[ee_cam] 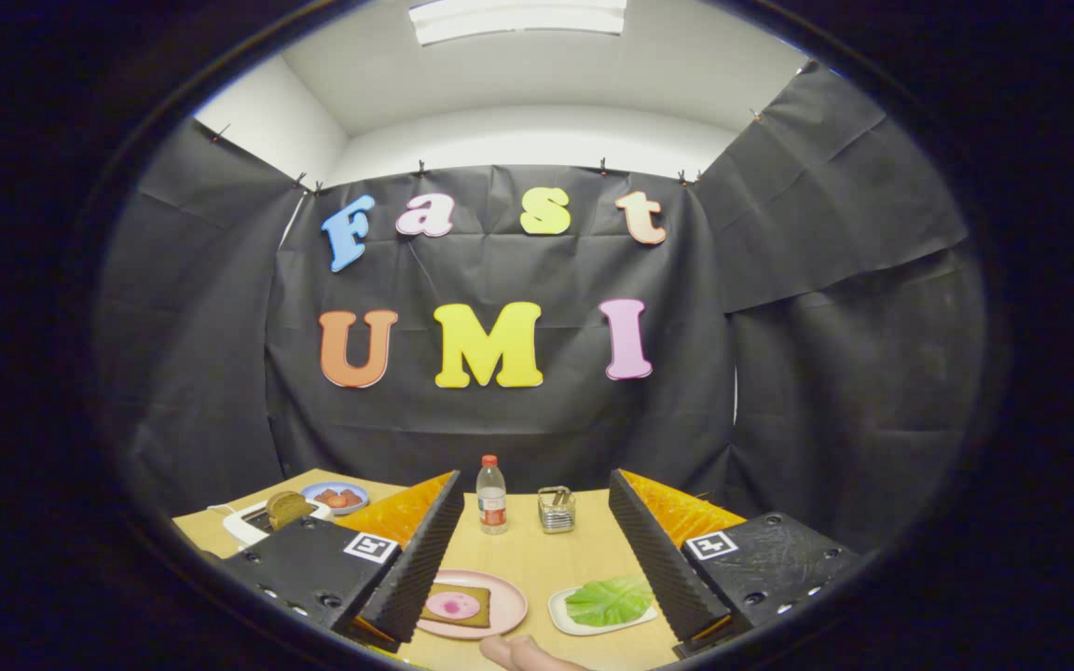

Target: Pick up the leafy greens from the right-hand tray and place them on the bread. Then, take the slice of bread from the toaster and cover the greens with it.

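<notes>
Step in hand: the start of the first step, by the look of it, since the crinkled green lettuce leaf [610, 599] lies untouched on its small white rectangular tray [559, 614] on the pale wooden bench [537, 550]
Gripper [535, 550]: held above the bench, its fingers [420, 550] spread wide with nothing between them
Greens: between the fingers, close against the right one
Bread target: a brown slice of bread with a pink spread [456, 606] on a round pink plate [509, 606], between the fingers toward the left one, just beside the tray
Second slice: a brown toasted slice [286, 508] stands up out of a white toaster [243, 527] beyond the left finger, with a small blue plate of red pieces [337, 497] behind it
Further back: a clear plastic bottle with a red cap and red label [491, 496] and a small glass holder [556, 509]
Person: part of a hand [523, 652] at the near bench edge
Next move: likely a descent to the right so both fingers straddle the leaf, then a light pinch, as the leaf looks thin and limp
Writing: the bottle label is too small to read; the square black-and-white markers on the fingers carry no words
</notes>
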Motion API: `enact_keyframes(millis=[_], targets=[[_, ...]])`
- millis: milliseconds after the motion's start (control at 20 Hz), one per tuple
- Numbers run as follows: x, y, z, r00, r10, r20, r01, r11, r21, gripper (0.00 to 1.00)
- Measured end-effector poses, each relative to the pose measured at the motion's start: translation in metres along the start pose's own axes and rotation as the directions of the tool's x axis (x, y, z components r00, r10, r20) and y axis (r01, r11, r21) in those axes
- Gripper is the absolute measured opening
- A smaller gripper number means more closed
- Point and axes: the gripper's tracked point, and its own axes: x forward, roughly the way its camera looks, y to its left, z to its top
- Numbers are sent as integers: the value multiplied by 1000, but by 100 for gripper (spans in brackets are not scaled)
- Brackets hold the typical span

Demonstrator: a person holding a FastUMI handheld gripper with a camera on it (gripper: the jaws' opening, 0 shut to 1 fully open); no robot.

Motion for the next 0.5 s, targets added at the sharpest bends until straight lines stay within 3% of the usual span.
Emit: enact_keyframes(millis=[350, 500], targets=[[11, -7, -11, 999, -31, -30, 31, 999, -18, 96], [13, -5, -5, 1000, -3, 24, 3, 1000, -11, 96]])
